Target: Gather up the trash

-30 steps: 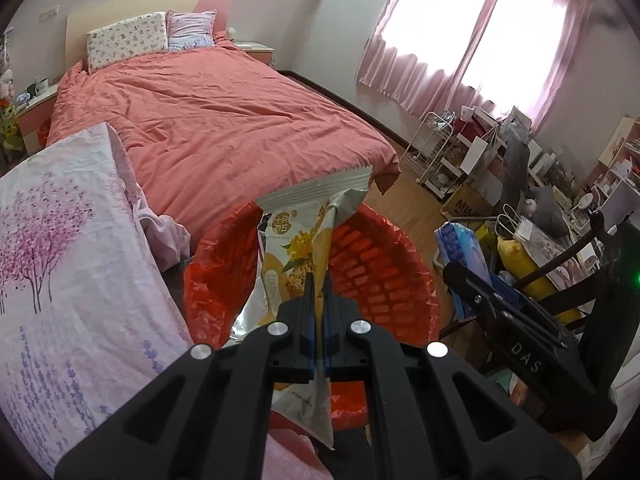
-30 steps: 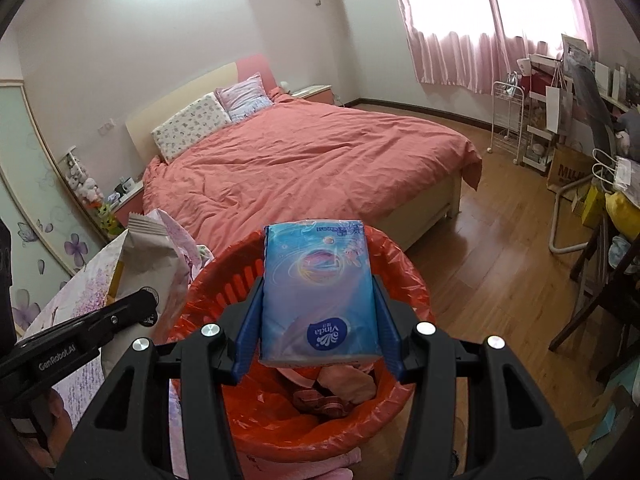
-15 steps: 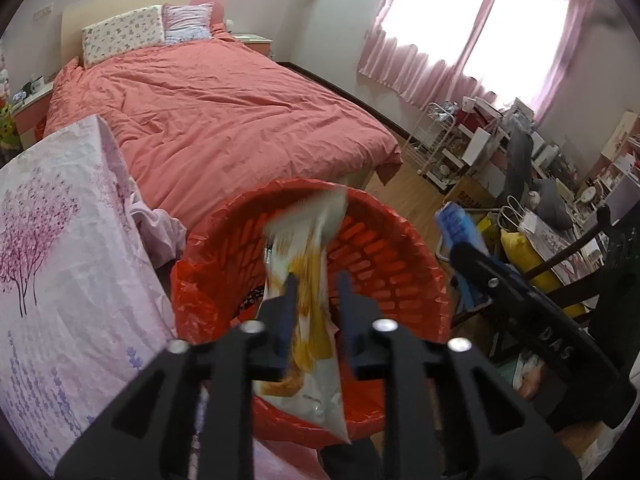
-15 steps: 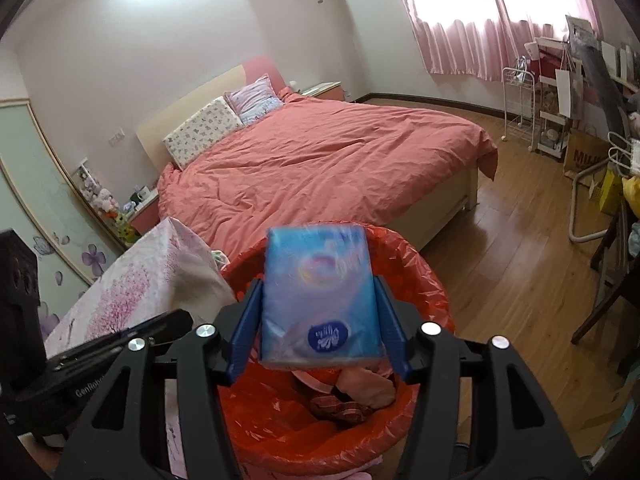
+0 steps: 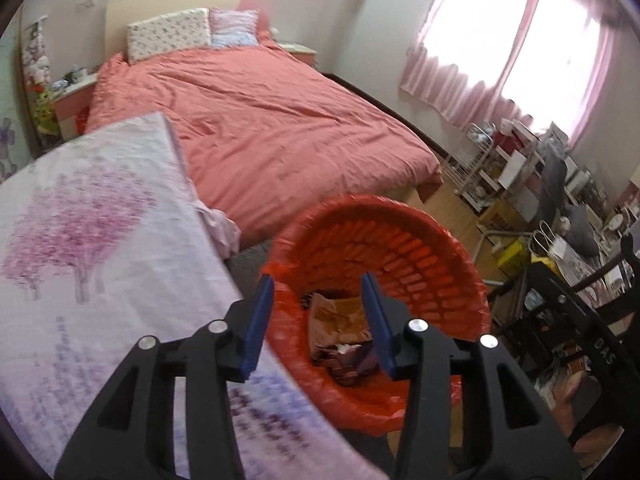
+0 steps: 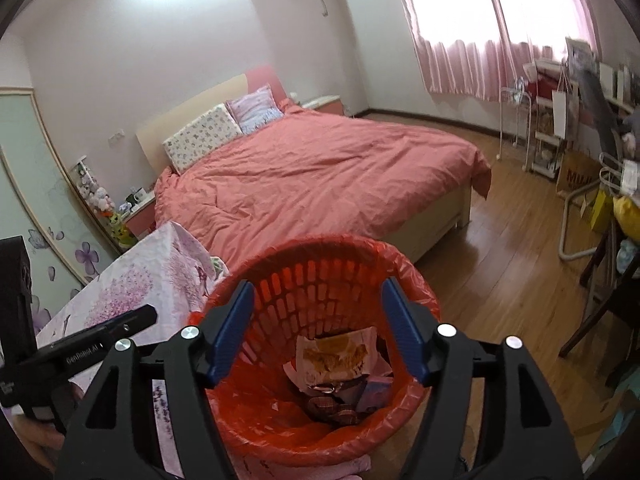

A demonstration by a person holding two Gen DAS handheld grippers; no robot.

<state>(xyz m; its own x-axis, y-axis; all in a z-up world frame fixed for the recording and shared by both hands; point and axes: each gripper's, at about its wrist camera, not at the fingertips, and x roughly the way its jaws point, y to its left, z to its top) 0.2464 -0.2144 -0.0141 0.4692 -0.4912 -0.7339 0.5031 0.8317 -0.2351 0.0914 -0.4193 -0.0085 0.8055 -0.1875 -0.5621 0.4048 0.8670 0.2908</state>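
Observation:
A red basket (image 5: 400,220) (image 6: 320,246) lined with a red bag stands on the floor beside the bed. A yellow-and-white snack wrapper (image 5: 340,316) (image 6: 340,350) lies inside it on other scraps, next to a pale blue packet (image 6: 376,392). My left gripper (image 5: 318,322) hangs over the basket's left rim, its jaws opening with nothing between them. My right gripper (image 6: 318,332) is above the basket's mouth, its jaws also opening and empty. The left gripper (image 6: 100,332) shows at the left of the right wrist view. The right gripper (image 5: 592,344) shows at the right of the left wrist view.
A table under a floral pink cloth (image 5: 88,248) (image 6: 132,284) stands just left of the basket. A bed with a coral cover (image 5: 272,120) (image 6: 320,176) lies behind it. Wooden floor (image 6: 512,264) opens to the right, bordered by a dark chair (image 5: 580,304) and cluttered shelves (image 6: 560,128).
Both grippers opened. The left let go of the snack wrapper and the right let go of the blue tissue pack, and both dropped into the basket. The left gripper shifted leftward.

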